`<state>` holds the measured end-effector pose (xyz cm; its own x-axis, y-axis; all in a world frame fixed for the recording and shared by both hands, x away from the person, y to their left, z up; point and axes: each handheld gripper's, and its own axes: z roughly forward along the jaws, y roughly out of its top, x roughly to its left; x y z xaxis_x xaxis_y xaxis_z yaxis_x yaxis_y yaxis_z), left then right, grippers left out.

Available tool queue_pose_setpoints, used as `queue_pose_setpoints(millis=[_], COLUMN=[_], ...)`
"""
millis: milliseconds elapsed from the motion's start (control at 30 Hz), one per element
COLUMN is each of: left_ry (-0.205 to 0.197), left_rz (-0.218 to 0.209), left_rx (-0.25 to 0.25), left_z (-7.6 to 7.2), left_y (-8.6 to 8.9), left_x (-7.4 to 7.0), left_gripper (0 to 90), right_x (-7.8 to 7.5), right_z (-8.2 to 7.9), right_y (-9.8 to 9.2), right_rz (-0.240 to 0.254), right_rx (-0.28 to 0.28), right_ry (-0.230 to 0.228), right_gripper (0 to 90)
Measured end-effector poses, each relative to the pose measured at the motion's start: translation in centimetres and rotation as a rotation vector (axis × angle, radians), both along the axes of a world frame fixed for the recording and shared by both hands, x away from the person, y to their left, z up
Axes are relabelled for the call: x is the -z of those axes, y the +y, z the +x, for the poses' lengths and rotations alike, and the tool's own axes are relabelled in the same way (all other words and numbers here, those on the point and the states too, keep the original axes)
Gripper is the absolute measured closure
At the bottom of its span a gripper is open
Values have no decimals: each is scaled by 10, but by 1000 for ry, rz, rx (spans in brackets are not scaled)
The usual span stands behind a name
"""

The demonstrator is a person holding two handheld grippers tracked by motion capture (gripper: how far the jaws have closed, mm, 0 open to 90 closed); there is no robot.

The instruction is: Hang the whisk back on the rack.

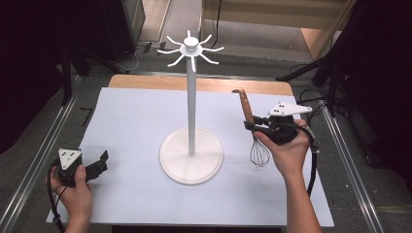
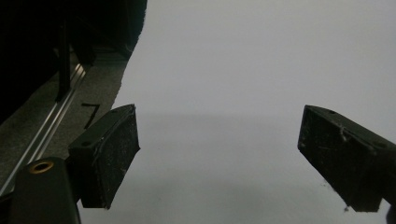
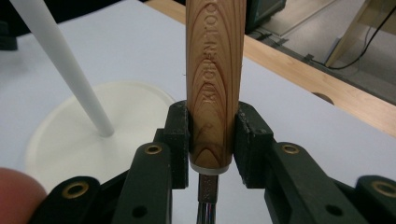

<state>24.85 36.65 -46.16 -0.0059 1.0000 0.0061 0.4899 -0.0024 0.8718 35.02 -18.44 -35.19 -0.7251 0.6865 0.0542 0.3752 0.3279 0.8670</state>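
On the worktop (image 1: 126,126), centre, the stand (image 1: 191,121) carries hooks (image 1: 190,50) at its top. Right tongs (image 1: 253,125) clamp the whisk (image 1: 252,131) by its wooden handle, wires hanging clear of the sheet. Left tongs (image 1: 99,164) rest open and empty. Hanging it probably needs the handle tip raised to a hook. Right gripper view adds lettering on the handle (image 3: 215,79).

We see the stand (image 1: 191,155) at the middle of the table (image 1: 131,194), on the sheet (image 1: 136,126). To its right the right gripper (image 1: 251,125) holds the whisk (image 1: 248,114) above the sheet, handle up. The left gripper (image 1: 99,162) sits near the sheet's front left corner.
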Motion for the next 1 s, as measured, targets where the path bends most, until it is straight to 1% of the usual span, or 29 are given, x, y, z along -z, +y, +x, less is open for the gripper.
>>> queue_pose_setpoints(millis=[133, 167, 300, 333, 400, 433, 500, 533, 567, 600, 700, 800, 833, 967, 1000], left_ry=[-4, -6, -6, -8, -10, -10, -10, -11, -13, -13, -11, -11, -11, -11, -11], left_rz=[0, 3, 3, 1, 2, 2, 3, 3, 0, -1, -1, -3, -3, -3, -2], left_rx=[-2, -3, -3, -7, -8, -8, -7, -5, -8, -9, -8, -9, -9, -7, -8], left_z=[0, 0, 0, -1, -1, -1, -1, -1, -1, -1, -1, -1, -1, -1, -1], left_y=[0, 0, 0, 0, 0, 0, -1, -1, -1, -1, 0, 0, 0, 0, 0], left_x=[0, 0, 0, 0, 0, 0, 0, 0, 0, 0, 0, 0, 0, 0, 0], left_gripper=[131, 131, 131, 131, 131, 131, 132, 132, 132, 132, 132, 132, 132, 132, 132], right_x=[-2, -4, -7, -7, -10, -10, -11, -12, -12, -14, -15, -17, -19, -22, -25], right_z=[-5, -8, -13, -13, -17, -17, -20, -21, -21, -23, -24, -26, -28, -31, -33], right_y=[-1, -1, 1, 1, 2, 2, 4, 6, 6, 9, 11, 14, 16, 19, 21], right_rz=[71, 90, 119, 119, 141, 141, 158, 167, 167, 180, 186, 210, 219, 236, 253], right_rx=[-3, -10, -8, -8, -7, -7, -11, -16, -16, -19, -25, -36, -40, -47, -54], right_ry=[-25, -44, -80, -80, -113, -113, -122, -137, -137, -143, -152, -168, -183, -198, -208], right_gripper=[713, 713, 713, 713, 713, 713, 713, 713, 713, 713, 713, 713, 713, 713, 713])
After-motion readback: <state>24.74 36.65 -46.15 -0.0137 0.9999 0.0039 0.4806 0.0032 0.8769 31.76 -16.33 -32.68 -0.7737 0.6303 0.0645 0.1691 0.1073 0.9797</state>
